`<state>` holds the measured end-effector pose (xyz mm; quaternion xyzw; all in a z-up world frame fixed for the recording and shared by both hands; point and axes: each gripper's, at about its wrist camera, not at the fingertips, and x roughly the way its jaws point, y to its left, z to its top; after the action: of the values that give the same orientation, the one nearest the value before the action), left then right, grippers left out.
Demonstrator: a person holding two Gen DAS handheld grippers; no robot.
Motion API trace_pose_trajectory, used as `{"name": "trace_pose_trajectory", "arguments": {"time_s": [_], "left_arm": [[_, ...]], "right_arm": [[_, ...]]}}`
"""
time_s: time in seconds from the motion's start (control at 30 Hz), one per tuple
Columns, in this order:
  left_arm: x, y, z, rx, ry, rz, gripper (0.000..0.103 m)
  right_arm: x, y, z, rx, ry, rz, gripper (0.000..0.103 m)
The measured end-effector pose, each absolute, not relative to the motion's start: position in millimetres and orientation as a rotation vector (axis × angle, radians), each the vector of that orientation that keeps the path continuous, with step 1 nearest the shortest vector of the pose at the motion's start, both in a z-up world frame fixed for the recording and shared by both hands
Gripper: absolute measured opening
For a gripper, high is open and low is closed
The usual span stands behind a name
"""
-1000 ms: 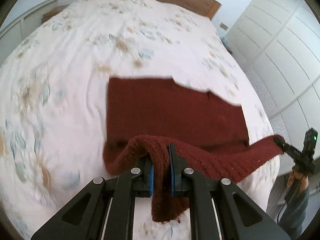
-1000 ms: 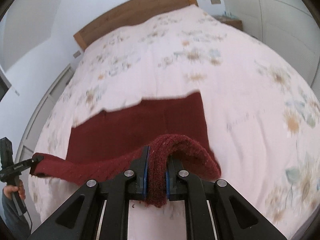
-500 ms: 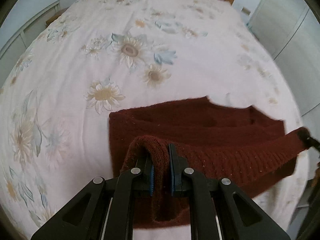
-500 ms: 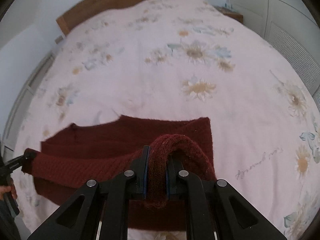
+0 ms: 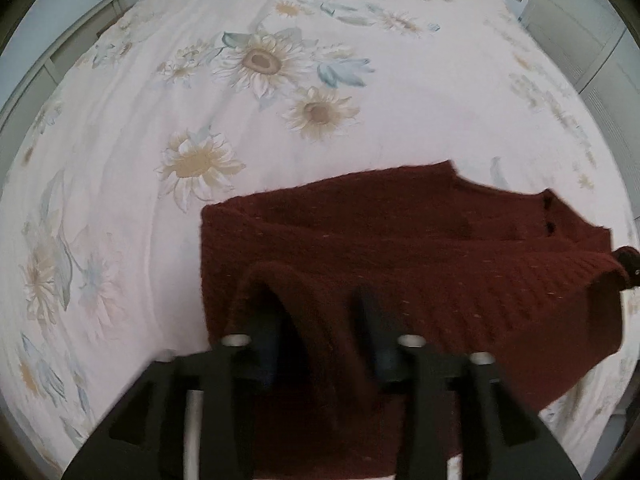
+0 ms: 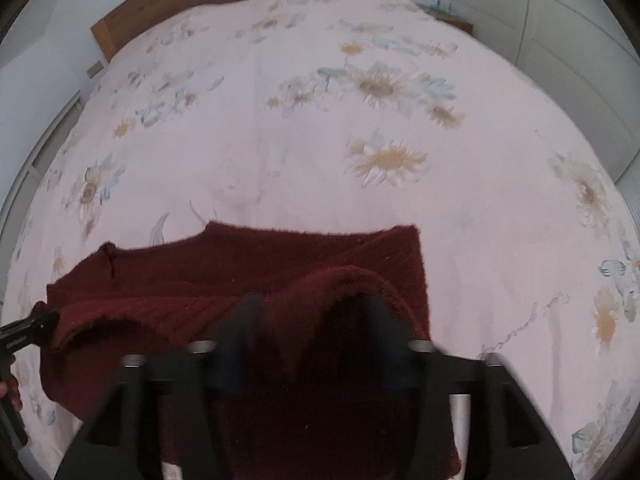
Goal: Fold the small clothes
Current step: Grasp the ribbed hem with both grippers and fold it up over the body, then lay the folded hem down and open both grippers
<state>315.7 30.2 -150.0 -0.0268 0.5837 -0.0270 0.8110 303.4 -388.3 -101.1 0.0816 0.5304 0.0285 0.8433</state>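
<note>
Both tongs — left (image 5: 320,328), right (image 6: 308,328) — now stand wide, released since half a second ago. Maroon knit garment (image 5: 420,252) lies doubled over on the floral bed (image 5: 200,92) — folded edge draped between the fingers.

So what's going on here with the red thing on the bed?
A person with a handheld gripper in each hand is folding a dark red knitted garment on a floral bedspread. The near edge is draped over the far part. Both the left gripper and the right gripper have their fingers spread apart, with the knit lying loosely between them, apparently just released.
</note>
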Motion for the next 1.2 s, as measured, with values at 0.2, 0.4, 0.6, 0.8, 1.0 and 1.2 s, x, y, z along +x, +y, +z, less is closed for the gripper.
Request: {"name": "trace_pose_trajectory", "arguments": {"time_s": [0.2, 0.4, 0.6, 0.8, 1.0, 1.2], "left_arm": [[303.7, 12.3, -123.9, -0.063, 1.166, -0.077, 0.08], [286.9, -26.6, -104.4, 0.054, 1.054, -0.127, 0.102], [261.9, -62.9, -129.4, 0.206, 1.017, -0.156, 0.102], [246.4, -68.1, -177.3, 0.213, 1.077, -0.148, 0.102], [242.0, -47.9, -192.2, 0.192, 1.077, -0.119, 0.102], [243.0, -8.0, -192.2, 0.142, 1.074, -0.088, 0.102]], "right_arm": [[289.8, -374.6, -81.4, 0.109, 1.078, 0.106, 0.081], [268.2, -342.6, -70.6, 0.032, 1.021, 0.166, 0.103], [237.1, -298.8, -92.2, -0.079, 0.99, 0.216, 0.103], [213.9, -277.8, -143.0, -0.163, 1.055, 0.221, 0.103], [211.1, -310.5, -162.9, -0.084, 1.064, 0.192, 0.103], [213.4, -358.1, -162.6, -0.018, 1.062, 0.15, 0.103]]}}
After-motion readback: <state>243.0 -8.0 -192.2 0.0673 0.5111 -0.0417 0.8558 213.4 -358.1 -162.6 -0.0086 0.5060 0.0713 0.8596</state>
